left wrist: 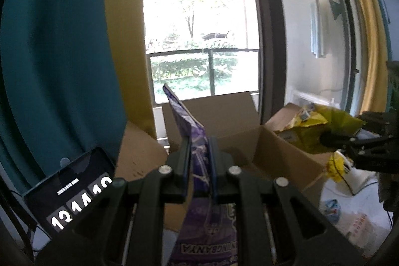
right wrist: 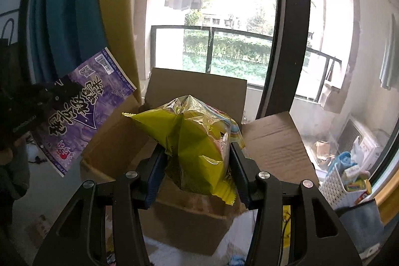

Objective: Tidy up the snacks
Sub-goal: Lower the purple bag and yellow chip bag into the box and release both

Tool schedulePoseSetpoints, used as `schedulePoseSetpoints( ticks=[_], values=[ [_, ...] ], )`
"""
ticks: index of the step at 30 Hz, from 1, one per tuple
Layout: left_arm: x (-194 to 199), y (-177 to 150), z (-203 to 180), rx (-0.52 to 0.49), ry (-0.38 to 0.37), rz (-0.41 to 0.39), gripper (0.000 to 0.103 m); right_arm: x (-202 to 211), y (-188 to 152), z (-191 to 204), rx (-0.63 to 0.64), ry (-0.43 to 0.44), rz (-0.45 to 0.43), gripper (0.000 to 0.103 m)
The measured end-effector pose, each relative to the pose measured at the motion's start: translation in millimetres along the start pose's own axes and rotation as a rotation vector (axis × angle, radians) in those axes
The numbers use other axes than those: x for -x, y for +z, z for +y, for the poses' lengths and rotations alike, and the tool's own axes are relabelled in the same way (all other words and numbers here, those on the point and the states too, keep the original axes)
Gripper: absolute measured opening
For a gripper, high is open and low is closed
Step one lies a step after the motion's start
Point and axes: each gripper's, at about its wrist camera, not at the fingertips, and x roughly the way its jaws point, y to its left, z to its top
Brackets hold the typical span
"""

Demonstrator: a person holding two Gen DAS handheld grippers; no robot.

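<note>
Left wrist: your left hand-held gripper [left wrist: 199, 153] is clamped tight on the purple packet [left wrist: 197, 153]; clear the cardboard box [left wrist: 249, 116] rim first.

Right wrist: your right hand-held gripper [right wrist: 197, 156], half-spread, squeezes the yellow bag [right wrist: 197, 141] over the box; lower inside before releasing.

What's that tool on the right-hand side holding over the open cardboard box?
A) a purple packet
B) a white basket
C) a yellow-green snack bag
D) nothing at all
C: in the right wrist view the right tool is clamped on a crinkly yellow-green snack bag above the open cardboard box; the purple packet is in the other tool.
</note>
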Motion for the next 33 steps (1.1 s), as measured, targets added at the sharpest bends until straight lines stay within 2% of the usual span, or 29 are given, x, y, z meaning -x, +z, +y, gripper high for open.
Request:
schedulePoseSetpoints(
  ticks=[2,7,12,16,21,24,26,28,30,33],
  values=[
    [-15.2,-3.8,2.9,0.006,0.001,0.018,0.014,-11.6,0.0,-2.5,-0.003,-0.002,0.008,0.053],
    [-52.0,-17.6,7.5,0.054,-0.072,0.071,0.014,-48.0,-6.8,-9.4,-0.006,-0.013,0.052,0.054],
    [-81.6,-33.8,2.6,0.05,-0.07,0.148,0.014,-72.4,-13.0,-9.5,-0.005,-0.004,0.062,0.055],
    [-94.5,-38.9,3.1,0.044,-0.03,0.179,0.014,-81.5,-15.6,-4.8,-0.002,0.026,0.063,0.057],
    [-97.7,-35.4,-1.4,0.023,-0.015,0.2,0.017,-91.1,-24.7,-7.4,-0.013,0.044,0.102,0.067],
    [-89.8,-34.5,0.2,0.027,-0.009,0.196,0.022,-85.9,-32.4,-10.1,-0.03,0.047,0.13,0.067],
    [-88.0,-36.6,1.4,0.03,-0.015,0.196,0.029,-80.9,-38.4,-11.1,-0.042,0.048,0.143,0.067],
    [-78.9,-37.5,2.9,0.021,-0.017,0.197,0.041,-77.3,-46.3,-11.2,-0.054,0.063,0.163,0.067],
    [-74.3,-39.3,2.8,0.009,-0.02,0.199,0.041,-73.5,-56.8,-6.0,-0.056,0.086,0.196,0.067],
    [-65.9,-42.0,7.1,0.019,-0.008,0.201,0.041,-63.9,-63.2,-6.9,-0.098,0.084,0.186,0.067]
  ],
)
